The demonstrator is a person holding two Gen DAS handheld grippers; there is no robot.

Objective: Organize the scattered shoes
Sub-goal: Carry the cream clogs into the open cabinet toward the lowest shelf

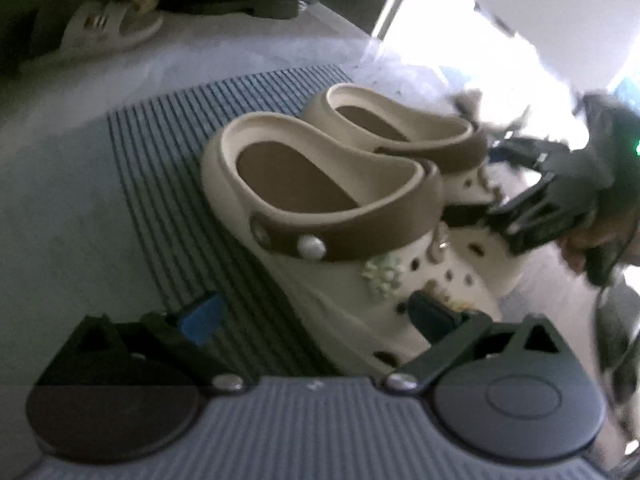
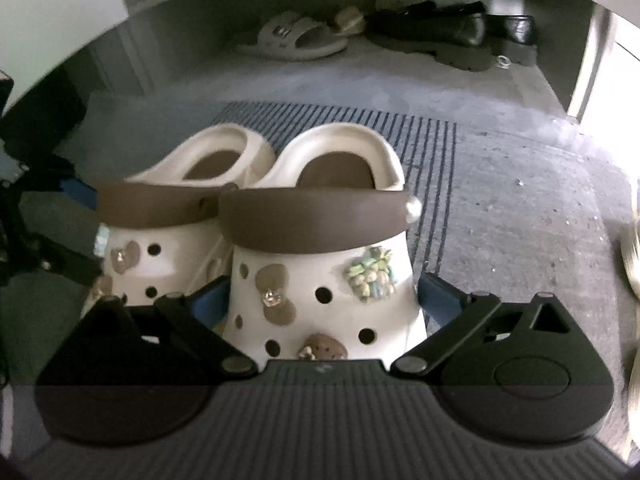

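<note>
Left wrist view: my left gripper (image 1: 312,316) is spread, grasping nothing; the near clog (image 1: 320,216) lies at 12 o'clock on the striped mat (image 1: 160,152), heel away, toe between my fingers.
Right wrist view: my right gripper (image 2: 324,300) is released wide, straddling the right clog's (image 2: 320,264) toe without pinching; its long axis runs 6 to 12; the left clog (image 2: 168,216) sits at 10.

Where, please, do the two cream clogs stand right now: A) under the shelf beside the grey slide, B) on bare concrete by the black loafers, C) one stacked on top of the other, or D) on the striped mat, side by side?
D: both cream clogs stand side by side on the striped mat.
</note>
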